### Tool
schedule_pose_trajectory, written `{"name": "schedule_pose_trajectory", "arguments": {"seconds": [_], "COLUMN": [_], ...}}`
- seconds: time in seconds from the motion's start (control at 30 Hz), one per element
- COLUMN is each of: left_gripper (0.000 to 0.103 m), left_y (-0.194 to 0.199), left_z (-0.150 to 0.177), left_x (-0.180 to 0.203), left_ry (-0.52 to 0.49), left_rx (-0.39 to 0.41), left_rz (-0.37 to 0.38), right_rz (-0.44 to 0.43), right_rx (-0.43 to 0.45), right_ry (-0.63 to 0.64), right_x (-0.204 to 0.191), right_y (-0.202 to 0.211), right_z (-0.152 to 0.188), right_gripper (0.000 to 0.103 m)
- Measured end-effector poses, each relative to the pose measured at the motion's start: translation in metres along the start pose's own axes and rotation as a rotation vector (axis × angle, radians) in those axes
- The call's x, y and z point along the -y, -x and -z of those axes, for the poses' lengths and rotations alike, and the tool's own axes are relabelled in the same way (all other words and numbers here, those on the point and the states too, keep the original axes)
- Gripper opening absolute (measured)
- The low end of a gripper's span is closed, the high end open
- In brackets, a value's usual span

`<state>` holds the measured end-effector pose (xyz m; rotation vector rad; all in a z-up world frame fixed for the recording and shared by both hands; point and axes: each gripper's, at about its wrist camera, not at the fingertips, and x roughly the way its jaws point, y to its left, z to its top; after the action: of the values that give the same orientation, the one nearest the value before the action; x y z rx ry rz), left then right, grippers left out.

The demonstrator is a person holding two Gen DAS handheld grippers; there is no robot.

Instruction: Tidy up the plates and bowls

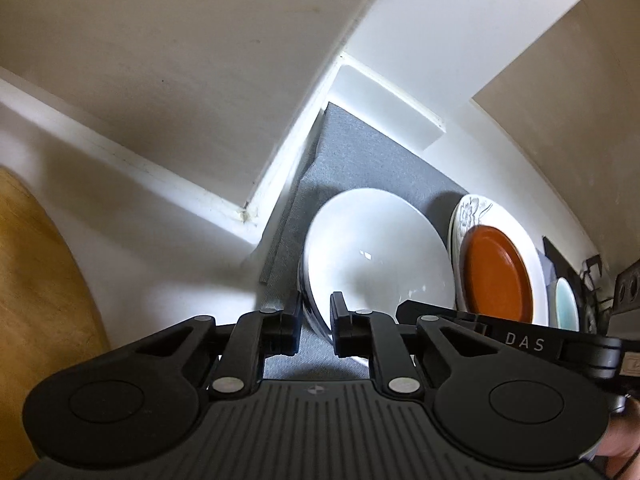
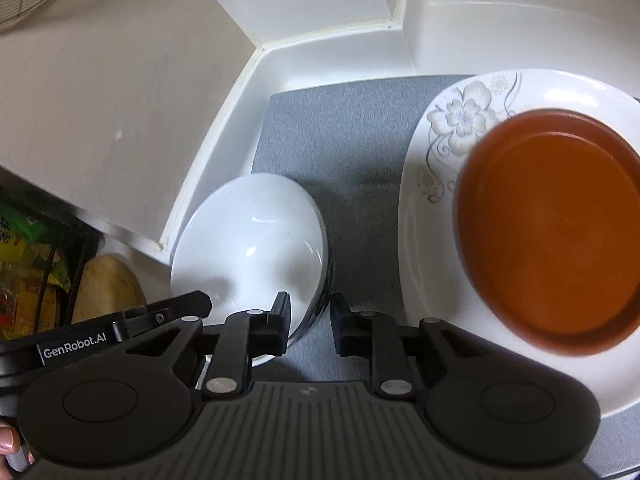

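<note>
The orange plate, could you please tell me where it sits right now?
The orange plate lies on the floral white plate, at the right of the right wrist view, across the grey mat from the white bowl.

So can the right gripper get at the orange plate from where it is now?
Probably yes: the right gripper straddles the white bowl's rim, jaws open, while the orange plate lies uncovered on the floral plate alongside.

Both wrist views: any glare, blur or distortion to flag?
Left wrist: small specular glints inside the white bowl, blown-out white ledge left of the grey mat, straight edges bowed by fisheye. Right wrist: soft highlight in the white bowl, floral plate and orange dish slightly blurred.
</note>
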<state>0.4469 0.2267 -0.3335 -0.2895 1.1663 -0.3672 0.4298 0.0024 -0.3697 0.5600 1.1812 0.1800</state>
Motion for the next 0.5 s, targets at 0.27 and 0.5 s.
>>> {"name": "schedule_pose_trajectory", "arguments": {"seconds": [0.27, 0.5], "left_gripper": [0.015, 0.015], "left_y": [0.011, 0.031], "left_z": [-0.001, -0.001], "left_x": [-0.007, 0.011], "left_ry": [-0.011, -0.036], "left_rx": [-0.005, 0.013], "left_rz": [-0.019, -0.021], "right_rz": [-0.039, -0.068], "right_rx": [0.016, 0.052], "right_ry": [-0.057, -0.055], "right_x": [0.012, 0.013], "right_y": [-0.002, 0.027], "right_z": [-0.002, -0.001], "right_gripper": [0.02, 0.02]}}
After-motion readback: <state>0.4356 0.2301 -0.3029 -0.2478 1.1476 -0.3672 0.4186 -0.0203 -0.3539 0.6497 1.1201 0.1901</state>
